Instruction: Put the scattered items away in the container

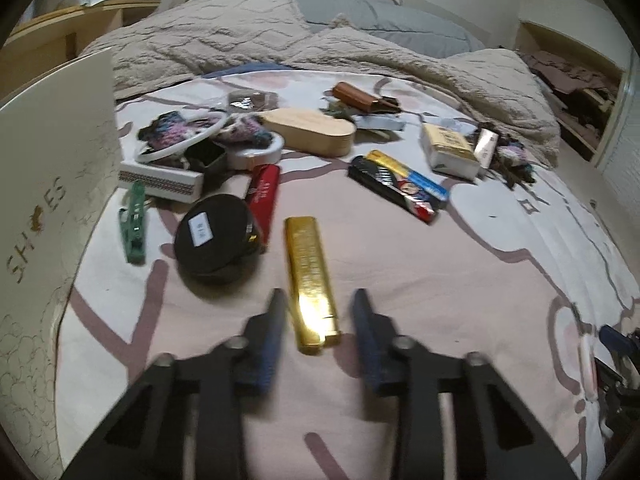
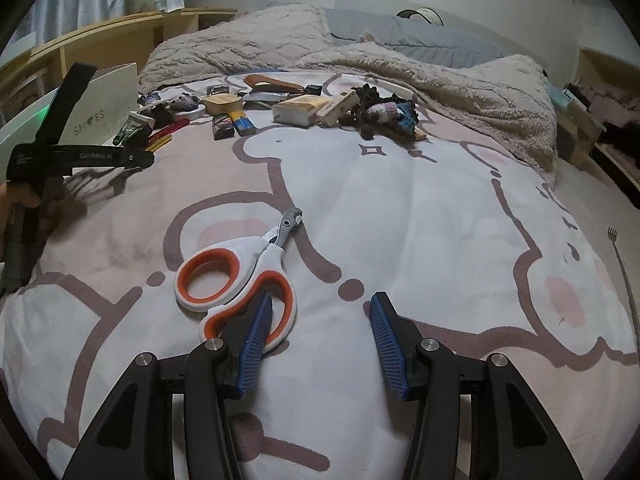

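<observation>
A gold oblong box lies on the pink and white bedsheet. Its near end sits between the blue-padded fingers of my left gripper, which stands open, a thin strip of sheet showing on each side of the box. To the left stands the white container marked SHOES, also in the right wrist view. White and orange scissors lie on the sheet in the right wrist view. My right gripper is open above them. Its left finger overlaps the near handle loop, and nothing is between the pads.
Scattered past the gold box are a black round tin, a red case, a green clip, a wooden oblong box and patterned flat boxes. A beige blanket is bunched at the far end. Wooden shelves flank the bed.
</observation>
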Available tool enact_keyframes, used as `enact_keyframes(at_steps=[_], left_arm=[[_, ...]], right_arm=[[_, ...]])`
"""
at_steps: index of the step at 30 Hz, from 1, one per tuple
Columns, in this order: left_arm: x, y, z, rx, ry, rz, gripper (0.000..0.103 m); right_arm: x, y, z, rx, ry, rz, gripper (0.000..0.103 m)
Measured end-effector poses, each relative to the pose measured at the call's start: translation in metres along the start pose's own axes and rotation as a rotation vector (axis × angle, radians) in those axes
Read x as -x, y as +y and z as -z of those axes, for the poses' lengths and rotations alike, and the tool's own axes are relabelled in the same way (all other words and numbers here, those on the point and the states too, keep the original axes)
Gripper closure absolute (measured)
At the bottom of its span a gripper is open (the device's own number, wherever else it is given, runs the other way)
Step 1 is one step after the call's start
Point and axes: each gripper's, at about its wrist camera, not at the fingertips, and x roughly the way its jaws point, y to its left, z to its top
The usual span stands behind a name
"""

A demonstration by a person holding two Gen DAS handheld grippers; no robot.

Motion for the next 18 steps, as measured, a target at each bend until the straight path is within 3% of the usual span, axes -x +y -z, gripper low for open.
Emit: enact_keyframes(at_steps=[6,12,15,16,18], left_arm=[[0.007,-0.01,0.005,-0.042,0.002,0.117,0.083],[0.023,-0.039,0.026,-0.195,0.062,0.252,0.082],[0.033,-0.043,0.036,-0.24,0.081,0.269,0.082],[0.036,-0.043,0.038,-0.245,0.082,0.265,0.08],[0.039,-0.039,0.041,-0.239,0.084,0.263,0.068]], right_arm=[[0.0,-0.001,0.001,-0.006,-0.014,-0.001,0.051],[0.0,-0.001,0.002,-0.008,-0.021,0.003,0.05],[0.0,-0.001,0.003,-0.009,-0.022,0.005,0.05],[0.0,-0.001,0.003,-0.008,-0.023,0.005,0.049],[0.0,-0.001,0.003,-0.01,-0.024,0.008,0.048]])
